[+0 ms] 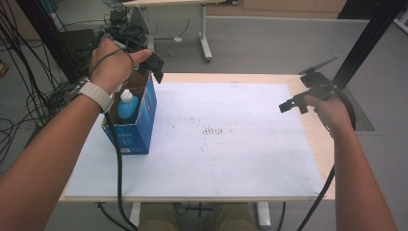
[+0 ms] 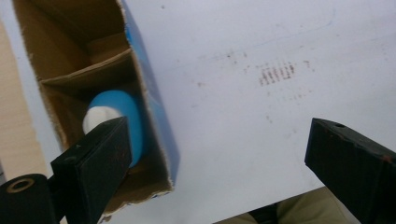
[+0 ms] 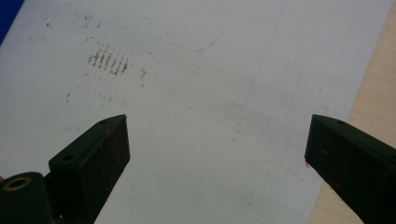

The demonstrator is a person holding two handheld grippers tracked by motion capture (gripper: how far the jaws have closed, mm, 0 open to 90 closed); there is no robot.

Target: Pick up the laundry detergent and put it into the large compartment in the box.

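Two tongs are held above a wooden counter [image 1: 315, 132] covered by a white sheet [image 1: 216, 144]. The left tongs [image 1: 155, 67] hang over the far left corner of the sheet, above the open top of a blue cardboard box [image 1: 132, 132], and their jaws stand wide apart with nothing between them. The box sits at the sheet's left edge, and a cardboard divider splits its brown inside into compartments. A blue bottle [image 1: 127, 105] with a white cap stands upright in the nearer compartment; in the left gripper view the bottle [image 2: 122, 116] sits partly behind the tongs' left jaw, close against the box's right wall. The right tongs [image 1: 292, 104] hover near the right edge of the sheet, well apart from the box, jaws also spread wide and empty. In the right gripper view they look down on bare sheet, with a strip of counter at the right. A patch of small brown marks [image 1: 214, 131] stains the middle of the sheet. The left wrist wears a white watch [image 1: 96, 95].
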